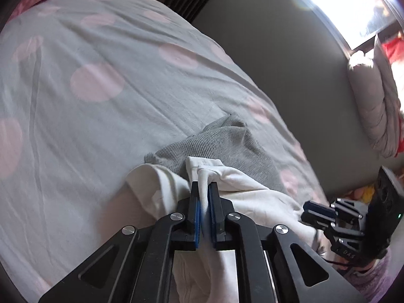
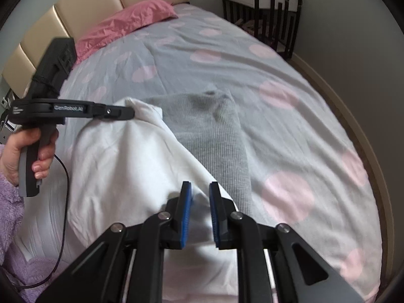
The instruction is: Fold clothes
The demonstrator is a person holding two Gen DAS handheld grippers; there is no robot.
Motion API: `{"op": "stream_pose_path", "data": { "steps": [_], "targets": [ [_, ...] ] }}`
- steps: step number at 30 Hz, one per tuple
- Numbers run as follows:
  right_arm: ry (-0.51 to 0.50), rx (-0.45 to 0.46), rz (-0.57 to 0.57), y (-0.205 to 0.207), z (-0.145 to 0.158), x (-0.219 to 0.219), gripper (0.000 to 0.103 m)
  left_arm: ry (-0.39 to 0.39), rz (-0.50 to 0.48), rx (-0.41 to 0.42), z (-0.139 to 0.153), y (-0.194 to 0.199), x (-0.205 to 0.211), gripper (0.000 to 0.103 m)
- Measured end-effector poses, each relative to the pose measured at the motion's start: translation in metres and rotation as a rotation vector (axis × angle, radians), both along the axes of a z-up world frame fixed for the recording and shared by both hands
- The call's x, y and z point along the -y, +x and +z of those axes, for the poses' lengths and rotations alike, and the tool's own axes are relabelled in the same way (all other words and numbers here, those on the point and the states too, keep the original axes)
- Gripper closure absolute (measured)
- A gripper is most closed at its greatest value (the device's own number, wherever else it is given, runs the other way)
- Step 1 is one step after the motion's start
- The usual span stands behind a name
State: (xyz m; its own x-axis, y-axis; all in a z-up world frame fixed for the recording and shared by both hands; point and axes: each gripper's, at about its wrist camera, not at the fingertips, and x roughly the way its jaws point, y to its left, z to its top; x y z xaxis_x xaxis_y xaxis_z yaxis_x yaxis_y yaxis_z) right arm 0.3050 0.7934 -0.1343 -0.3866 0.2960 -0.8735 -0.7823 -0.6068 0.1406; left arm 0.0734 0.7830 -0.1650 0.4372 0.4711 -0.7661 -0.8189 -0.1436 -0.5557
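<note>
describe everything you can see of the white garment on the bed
The white soft cotton-looking garment lies rumpled on the grey bedspread with pink dots, overlapping the near edge of a grey ribbed knit garment. The left gripper is shut on a bunched fold at its far edge, lifting it slightly. The right gripper holds a fold of its near edge between its pads.

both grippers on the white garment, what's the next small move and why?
Probably lift both together. The left gripper is shut on a bunched fold of the white garment, and the right gripper holds its near edge. It lies crumpled, partly over the grey knit, so lifting should clear it.
</note>
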Motion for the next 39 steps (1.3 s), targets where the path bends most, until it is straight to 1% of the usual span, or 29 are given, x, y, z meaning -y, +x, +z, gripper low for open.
{"op": "stream_pose_path", "data": {
  "steps": [1,2,3,4,5,6,7,8,9,11,15,16,17,18,19,20,22,24,27,30,31,32,33,34,35,37,39],
  "targets": [
    [0.022,0.0,0.021,-0.001,0.008,0.007,0.088,-0.007,0.028,0.016,0.003,-0.007,0.004,0.09],
    [0.045,0.002,0.043,-0.002,0.015,0.015,0.088,-0.017,0.056,0.017,0.006,-0.014,0.01,0.08],
    [0.074,0.008,0.08,-0.004,0.022,0.027,0.088,-0.02,0.071,0.007,0.01,-0.017,0.016,0.066],
    [0.106,0.019,0.12,-0.008,0.028,0.039,0.085,-0.017,0.083,-0.015,0.016,-0.02,0.024,0.06],
    [0.137,0.032,0.161,-0.014,0.031,0.052,0.079,-0.005,0.091,-0.037,0.022,-0.021,0.034,0.052],
    [0.165,0.045,0.197,-0.019,0.032,0.065,0.078,0.014,0.09,-0.053,0.029,-0.02,0.044,0.048],
    [0.193,0.058,0.234,-0.024,0.032,0.078,0.077,0.035,0.087,-0.073,0.035,-0.018,0.056,0.047],
    [0.221,0.072,0.269,-0.029,0.032,0.091,0.077,0.057,0.084,-0.095,0.042,-0.015,0.068,0.042],
    [0.249,0.095,0.295,-0.034,0.03,0.102,0.077,0.079,0.083,-0.123,0.047,-0.011,0.081,0.037],
    [0.304,0.15,0.349,-0.045,0.023,0.124,0.077,0.124,0.085,-0.179,0.058,-0.004,0.105,0.03],
    [0.355,0.208,0.473,-0.063,0.007,0.16,0.076,0.205,0.13,-0.313,0.068,0.007,0.152,0.025],
    [0.378,0.23,0.5,-0.068,0.004,0.169,0.072,0.219,0.141,-0.346,0.068,0.009,0.163,0.025],
    [0.401,0.253,0.525,-0.074,0.001,0.177,0.06,0.228,0.149,-0.369,0.067,0.011,0.172,0.024],
    [0.423,0.275,0.542,-0.078,-0.003,0.184,0.053,0.223,0.151,-0.368,0.062,0.011,0.179,0.024],
    [0.447,0.293,0.559,-0.083,-0.006,0.189,0.043,0.218,0.152,-0.368,0.058,0.011,0.185,0.024],
    [0.471,0.312,0.573,-0.088,-0.01,0.194,0.04,0.21,0.154,-0.363,0.053,0.011,0.19,0.024],
    [0.503,0.366,0.596,-0.098,-0.018,0.2,0.039,0.183,0.167,-0.338,0.043,0.007,0.197,0.024],
    [0.504,0.433,0.616,-0.107,-0.029,0.201,0.039,0.158,0.184,-0.314,0.034,0.003,0.206,0.024],
    [0.497,0.501,0.644,-0.118,-0.047,0.197,0.041,0.136,0.207,-0.284,0.026,-0.004,0.216,0.024],
    [0.554,0.579,0.648,-0.127,-0.062,0.194,0.042,0.132,0.215,-0.266,0.023,-0.011,0.222,0.024],
    [0.585,0.6,0.643,-0.129,-0.066,0.194,0.048,0.134,0.218,-0.264,0.023,-0.012,0.223,0.024],
    [0.624,0.619,0.628,-0.131,-0.069,0.194,0.058,0.137,0.218,-0.261,0.023,-0.014,0.224,0.024],
    [0.643,0.632,0.617,-0.132,-0.07,0.195,0.062,0.141,0.216,-0.257,0.024,-0.015,0.225,0.024],
    [0.657,0.626,0.606,-0.132,-0.067,0.197,0.071,0.145,0.213,-0.254,0.026,-0.016,0.226,0.024],
    [0.67,0.618,0.594,-0.132,-0.064,0.198,0.078,0.15,0.208,-0.25,0.026,-0.016,0.226,0.024],
    [0.684,0.581,0.56,-0.128,-0.05,0.199,0.086,0.16,0.19,-0.24,0.027,-0.018,0.223,0.024],
    [0.645,0.505,0.509,-0.122,-0.028,0.192,0.088,0.167,0.171,-0.231,0.026,-0.018,0.218,0.024]
  ]
}}
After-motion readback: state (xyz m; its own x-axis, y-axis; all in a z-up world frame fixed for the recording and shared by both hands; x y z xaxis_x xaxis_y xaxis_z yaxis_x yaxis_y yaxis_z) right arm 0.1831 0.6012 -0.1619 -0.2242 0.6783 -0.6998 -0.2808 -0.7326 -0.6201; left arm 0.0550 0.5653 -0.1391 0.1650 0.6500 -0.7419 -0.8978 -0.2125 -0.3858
